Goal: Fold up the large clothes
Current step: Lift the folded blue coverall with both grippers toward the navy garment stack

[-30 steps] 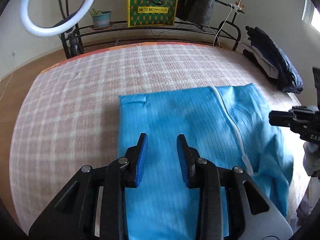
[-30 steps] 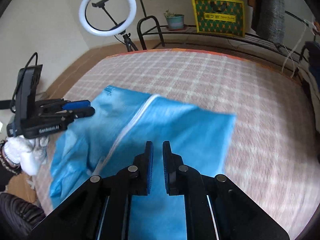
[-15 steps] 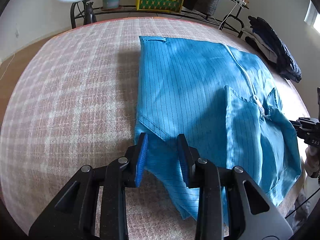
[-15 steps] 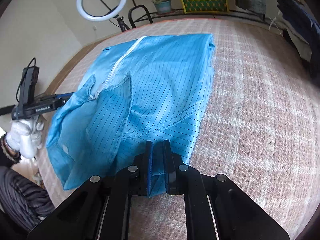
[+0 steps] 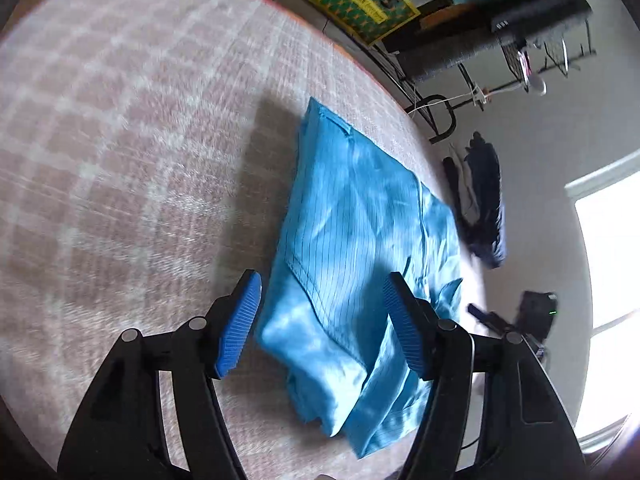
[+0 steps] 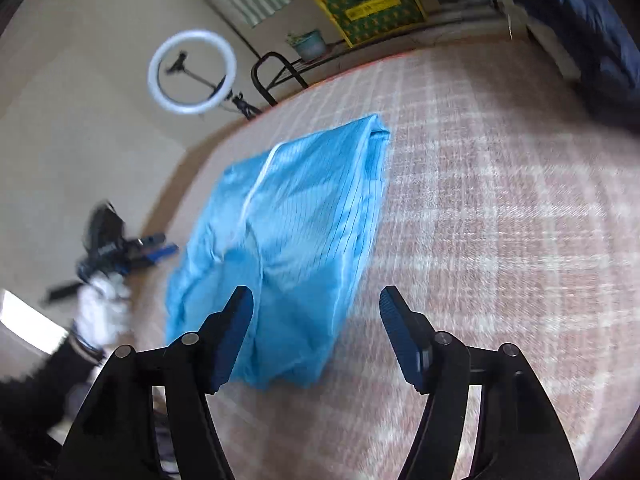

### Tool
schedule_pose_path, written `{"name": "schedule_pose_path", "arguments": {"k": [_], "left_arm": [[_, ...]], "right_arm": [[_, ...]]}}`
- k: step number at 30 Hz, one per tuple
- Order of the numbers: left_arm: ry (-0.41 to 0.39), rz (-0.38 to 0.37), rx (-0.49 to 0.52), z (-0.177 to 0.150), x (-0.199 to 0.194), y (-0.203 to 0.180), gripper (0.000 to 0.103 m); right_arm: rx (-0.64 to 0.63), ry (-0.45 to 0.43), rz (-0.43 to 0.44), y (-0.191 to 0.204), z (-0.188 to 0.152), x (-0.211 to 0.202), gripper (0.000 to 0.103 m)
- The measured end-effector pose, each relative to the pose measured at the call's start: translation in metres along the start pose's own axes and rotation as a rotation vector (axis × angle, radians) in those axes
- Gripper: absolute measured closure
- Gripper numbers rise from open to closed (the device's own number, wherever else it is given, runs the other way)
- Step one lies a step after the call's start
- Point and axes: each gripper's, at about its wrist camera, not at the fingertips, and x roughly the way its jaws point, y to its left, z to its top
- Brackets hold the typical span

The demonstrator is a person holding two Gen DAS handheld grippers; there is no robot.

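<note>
Both pictures blurry, mostly on the checked pink bed cover (image 5: 132, 152). Hard to tell which part of the blue clothes (image 5: 360, 264) is a sleeve or a leg. Folded layers bunched up at the bottom middle of the left picture. White zip line only seen in the right picture, upper middle of the cloth (image 6: 296, 232).

Left gripper (image 5: 322, 322) wide open, holding nothing, blue pads (image 5: 238, 324) on each side of the cloth's near end. Hard to tell if touching the cloth or up above it. Right gripper (image 6: 316, 334) wide open too, holding nothing, with the cloth's near corner between its fingers.

Right gripper also small and blurry at the right edge of the left picture (image 5: 512, 320). Left gripper a dark smear at the left of the right picture (image 6: 120, 248), with a white glove (image 6: 100, 308) under it.

Blue clothes lying in the middle of the bed cover in both pictures.

Round white lamp ring (image 6: 191, 72) at upper left of the right picture. Yellow and green box (image 5: 362, 0) at the top, next to a black metal rack (image 5: 432, 112). Small plant pot (image 6: 310, 44) near the box. Dark clothes pile (image 5: 482, 200) at the right of the left picture. Bright window (image 5: 608, 264) cut off at the right edge.
</note>
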Motion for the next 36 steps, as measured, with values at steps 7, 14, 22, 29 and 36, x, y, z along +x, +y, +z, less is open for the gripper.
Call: {"name": "schedule_pose_path", "arguments": {"k": [7,14,22,29,36], "left_arm": [[0.074,-0.096,-0.1,0.01,0.022,0.024,0.038],[0.117,-0.183,-0.125,0.027,0.04,0.028,0.038],[0.115,-0.139,-0.094,0.037,0.059,0.007,0.058],[0.035,-0.025,-0.015,0.025,0.061,-0.023,0.096],[-0.019,-0.019,0.082,0.013,0.028,-0.066,0.099]], "right_arm": [[0.149,0.059,0.099,-0.041,0.008,0.035,0.039],[0.185,0.089,0.202,-0.042,0.015,0.056,0.064],[0.253,0.076,0.248,-0.031,0.02,0.079,0.08],[0.256,-0.012,0.047,0.005,0.017,0.069,0.096],[0.075,-0.066,-0.13,0.081,0.028,0.036,0.099]]}}
